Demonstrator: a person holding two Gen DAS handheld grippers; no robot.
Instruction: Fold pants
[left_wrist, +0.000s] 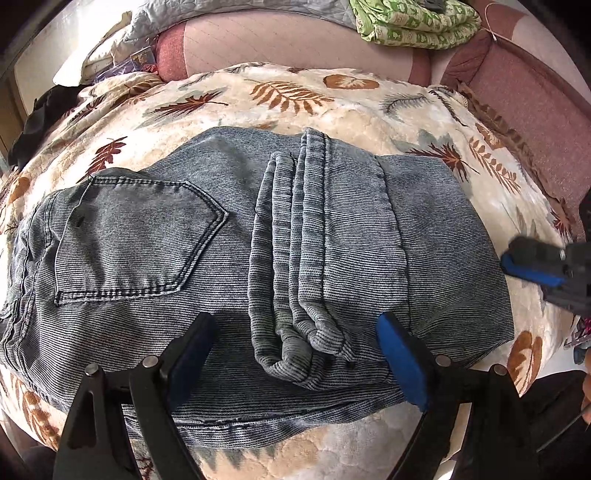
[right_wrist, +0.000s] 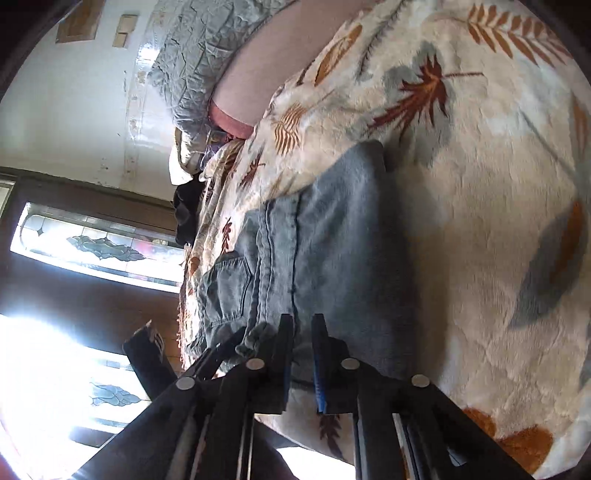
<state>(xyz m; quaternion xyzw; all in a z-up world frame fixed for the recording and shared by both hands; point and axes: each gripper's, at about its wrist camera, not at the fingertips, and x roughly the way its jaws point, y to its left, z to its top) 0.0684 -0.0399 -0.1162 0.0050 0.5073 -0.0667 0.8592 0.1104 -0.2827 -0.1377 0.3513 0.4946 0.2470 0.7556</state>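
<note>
The pants (left_wrist: 236, 258), grey-blue denim, were seen folded on the leaf-print blanket (left_wrist: 369, 103) over the bed, hems laid across the middle. The left claw (left_wrist: 295, 354) was held spread wide above the near edge, nothing gripped. The right claw (right_wrist: 302, 354) was parted narrowly at the pants' edge, nothing pinched.

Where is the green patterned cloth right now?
In the left wrist view the green patterned cloth lies bundled at the top right, on the pink sofa back beyond the leaf-print blanket.

Folded jeans (left_wrist: 236, 251) on leaf-print blanket (left_wrist: 369, 103)
</note>
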